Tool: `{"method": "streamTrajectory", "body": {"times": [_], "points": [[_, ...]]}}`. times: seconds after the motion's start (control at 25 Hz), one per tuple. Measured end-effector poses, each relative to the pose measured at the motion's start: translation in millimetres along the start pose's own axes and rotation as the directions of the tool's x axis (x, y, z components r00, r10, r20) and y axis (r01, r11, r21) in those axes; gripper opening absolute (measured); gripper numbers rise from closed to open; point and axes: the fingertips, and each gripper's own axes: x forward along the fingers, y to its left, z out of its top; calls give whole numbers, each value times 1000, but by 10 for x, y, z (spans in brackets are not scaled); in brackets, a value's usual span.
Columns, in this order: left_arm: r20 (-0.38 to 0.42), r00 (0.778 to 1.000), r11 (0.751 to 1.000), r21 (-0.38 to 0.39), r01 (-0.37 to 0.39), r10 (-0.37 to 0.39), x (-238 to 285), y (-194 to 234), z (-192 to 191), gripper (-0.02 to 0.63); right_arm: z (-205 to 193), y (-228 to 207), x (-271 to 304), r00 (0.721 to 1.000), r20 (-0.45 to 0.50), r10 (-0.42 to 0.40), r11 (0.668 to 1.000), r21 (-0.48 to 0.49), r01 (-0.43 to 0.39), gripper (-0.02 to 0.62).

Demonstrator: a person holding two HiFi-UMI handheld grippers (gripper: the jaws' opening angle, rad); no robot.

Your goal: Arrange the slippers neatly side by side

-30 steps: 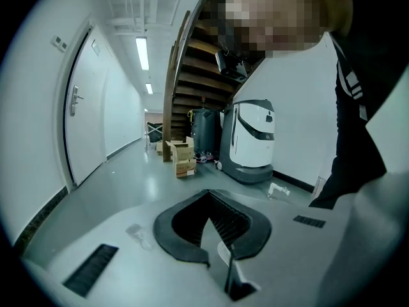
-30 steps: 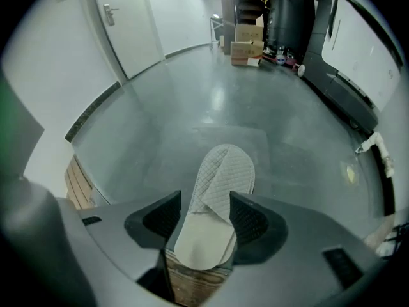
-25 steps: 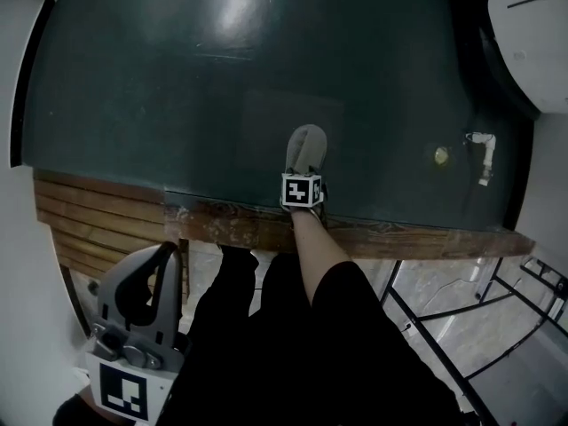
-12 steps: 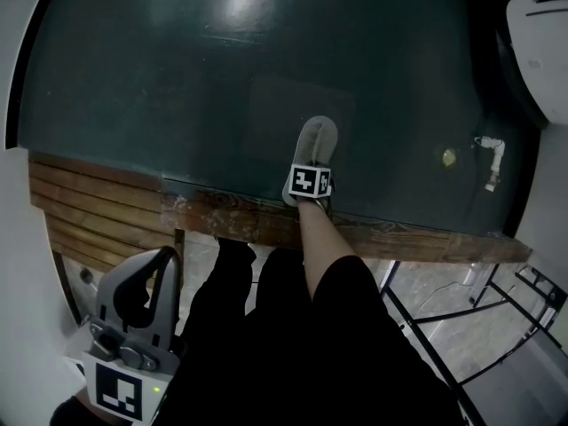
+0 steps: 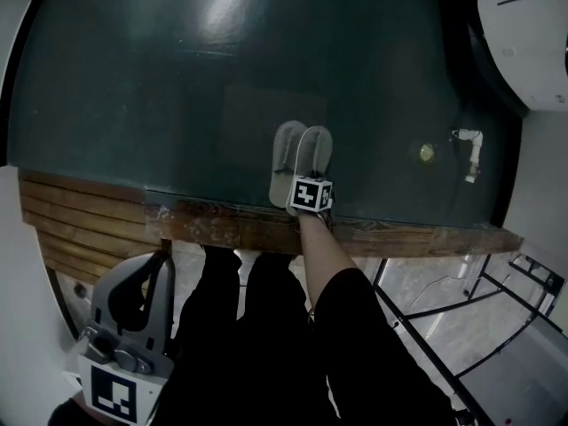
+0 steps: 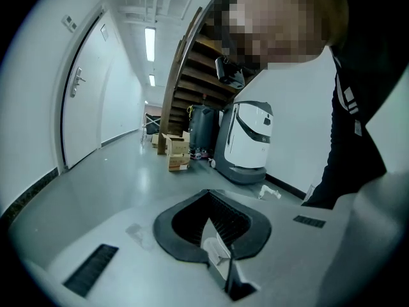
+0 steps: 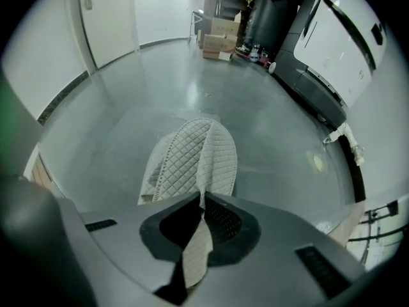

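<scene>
Two grey quilted slippers lie side by side on the dark green floor, toes away from me: the left slipper [image 5: 286, 153] [image 7: 167, 162] and the right slipper [image 5: 316, 147] [image 7: 218, 153]. My right gripper [image 5: 307, 181] [image 7: 203, 198] is at their heel end. Its jaws are closing, with a fold of the right slipper's fabric pinched between them. My left gripper [image 5: 163, 260] [image 6: 208, 194] hangs low at the left, far from the slippers. It points into a corridor with its jaws together and holds nothing.
A worn wooden step edge [image 5: 266, 229] runs just behind the slippers' heels. A white machine [image 5: 524, 34] stands at the far right, with a white pipe fitting [image 5: 470, 149] and a round floor drain [image 5: 427, 153] near it. A metal frame [image 5: 461, 309] is at lower right.
Earlier only one slipper showed ahead of the right gripper; now two lie side by side there. The left gripper has stayed low at the left.
</scene>
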Motion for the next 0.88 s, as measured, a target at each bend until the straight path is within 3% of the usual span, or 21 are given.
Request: {"method": "streamTrajectory", "body": {"times": [0.32, 0.56, 0.72, 0.88], "points": [[-25, 1000, 1000, 3, 6, -6, 209, -96, -211, 0, -213, -406, 356, 998, -30, -58, 998, -20, 57, 14], [-53, 999, 1000, 7, 1, 0, 369, -163, -303, 0, -257, -365, 573, 999, -38, -25, 1000, -13, 25, 20], [-46, 999, 1000, 14, 4, -4, 449, -268, -230, 0, -267, -331, 550, 999, -42, 32, 999, 6, -32, 155], [-15, 1000, 1000, 18, 22, -22, 447, -452, 20, 0, -272, -373, 192, 996, 16, 83, 996, 36, -84, 164]]}}
